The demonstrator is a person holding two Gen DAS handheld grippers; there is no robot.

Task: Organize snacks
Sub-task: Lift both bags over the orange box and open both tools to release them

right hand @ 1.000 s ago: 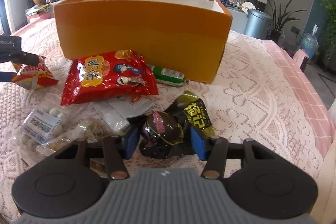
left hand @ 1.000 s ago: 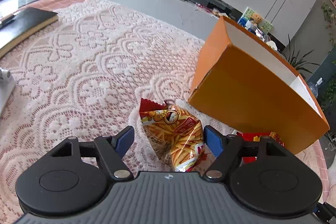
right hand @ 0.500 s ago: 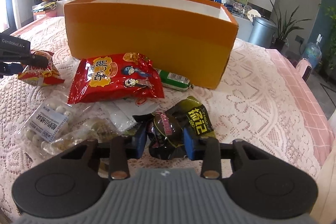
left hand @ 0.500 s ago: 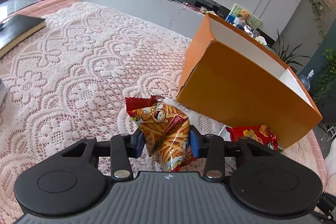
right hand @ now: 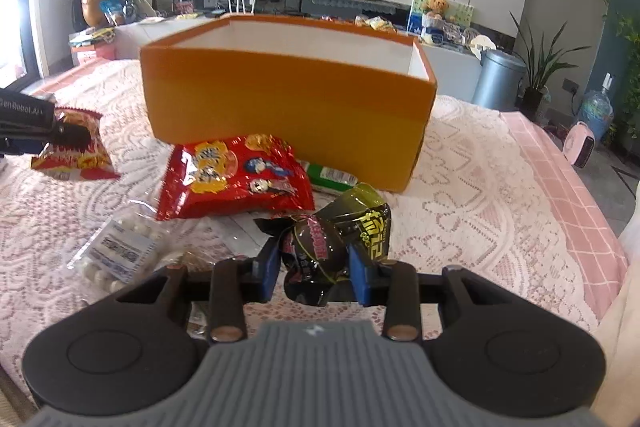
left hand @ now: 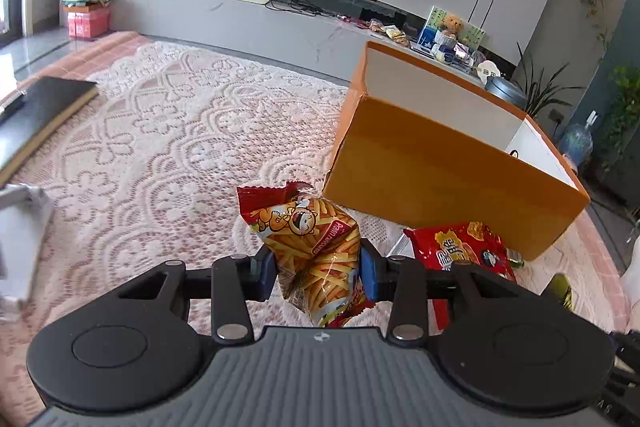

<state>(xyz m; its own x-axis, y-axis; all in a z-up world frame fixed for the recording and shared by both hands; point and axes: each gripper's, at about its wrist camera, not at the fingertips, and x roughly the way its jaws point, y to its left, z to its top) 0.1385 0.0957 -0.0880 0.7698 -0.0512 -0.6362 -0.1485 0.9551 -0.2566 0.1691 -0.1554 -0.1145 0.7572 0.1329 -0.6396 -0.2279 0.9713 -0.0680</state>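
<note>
Left gripper (left hand: 318, 273): blue pads clamped on a fries packet (left hand: 316, 247), held clear of the lace cloth (left hand: 160, 147); orange box (left hand: 440, 183) ahead to its right. Right gripper (right hand: 313, 269): jaws closed on a dark wrapped snack (right hand: 316, 255); red packet (right hand: 236, 179) ahead-left, the box beyond it.

A yellow-and-red packet of potato sticks (left hand: 316, 251) hangs crumpled and upright, clear of the lace cloth, just before the orange box (left hand: 448, 171). The box stands open, its white inside showing nothing. A dark glossy packet (right hand: 316, 259) is lifted too, nipped at its middle. Flat before the box lie a red cartoon bag (right hand: 236, 179), a green stick pack (right hand: 332, 175) and a clear pouch of white balls (right hand: 120, 255).
</note>
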